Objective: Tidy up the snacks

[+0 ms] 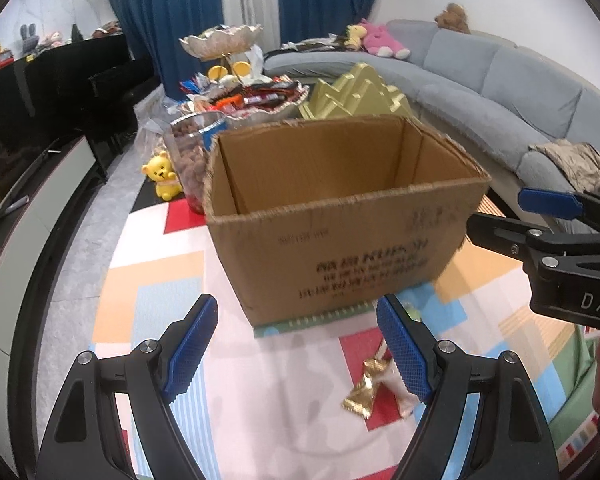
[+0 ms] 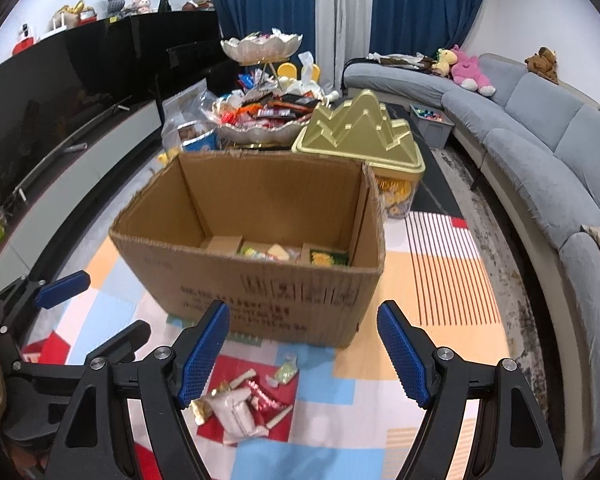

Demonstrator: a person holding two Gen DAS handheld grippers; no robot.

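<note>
An open cardboard box stands on the colourful play mat; in the right wrist view the cardboard box holds a few snack packets on its bottom. Loose snacks lie on the mat in front of it: a gold wrapper, and a white pouch with red and green packets. My left gripper is open and empty above the mat, left of the gold wrapper. My right gripper is open and empty above the loose snacks. Each gripper also shows in the other's view, the right gripper and the left gripper.
Behind the box stand a two-tier dish of snacks, a gold mountain-shaped tin, a jar of nuts and a yellow bear toy. A grey sofa curves along the right. A TV cabinet runs along the left.
</note>
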